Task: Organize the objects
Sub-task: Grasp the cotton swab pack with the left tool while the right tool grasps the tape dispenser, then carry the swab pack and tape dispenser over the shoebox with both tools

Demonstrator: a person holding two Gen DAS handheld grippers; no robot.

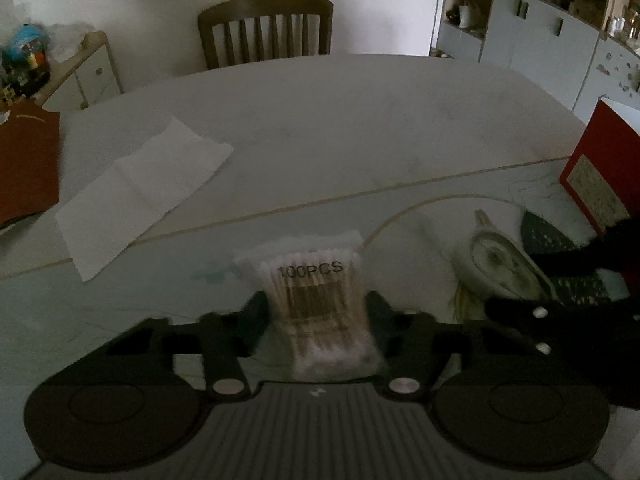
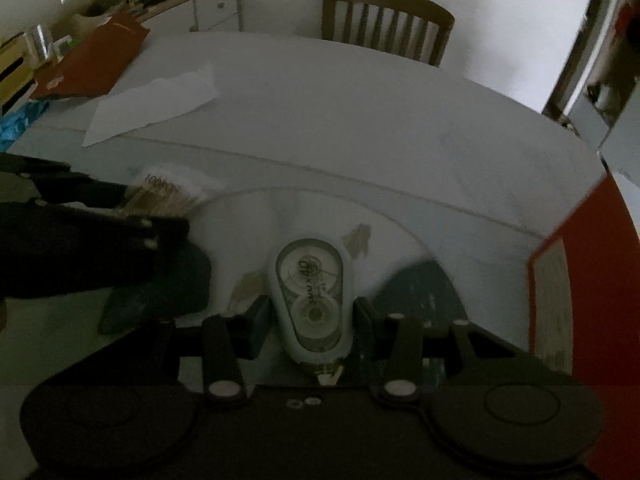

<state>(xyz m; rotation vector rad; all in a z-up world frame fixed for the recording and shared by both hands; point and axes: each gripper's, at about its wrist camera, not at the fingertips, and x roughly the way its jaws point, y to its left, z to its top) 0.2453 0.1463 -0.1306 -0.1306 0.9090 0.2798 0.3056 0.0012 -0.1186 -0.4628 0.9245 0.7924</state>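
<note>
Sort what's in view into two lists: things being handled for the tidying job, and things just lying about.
In hand:
- pack of cotton swabs, between the left gripper fingers
- correction tape dispenser, between the right gripper fingers

Lying about:
- white paper towel on the table
- brown folder
- red box
- wooden chair

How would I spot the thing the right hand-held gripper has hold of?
Start at the white table and come to its near edge. Between the right hand-held gripper fingers sits a correction tape dispenser: a pale, see-through teardrop showing two reels, unlike the cotton swab packet to its left.
</note>
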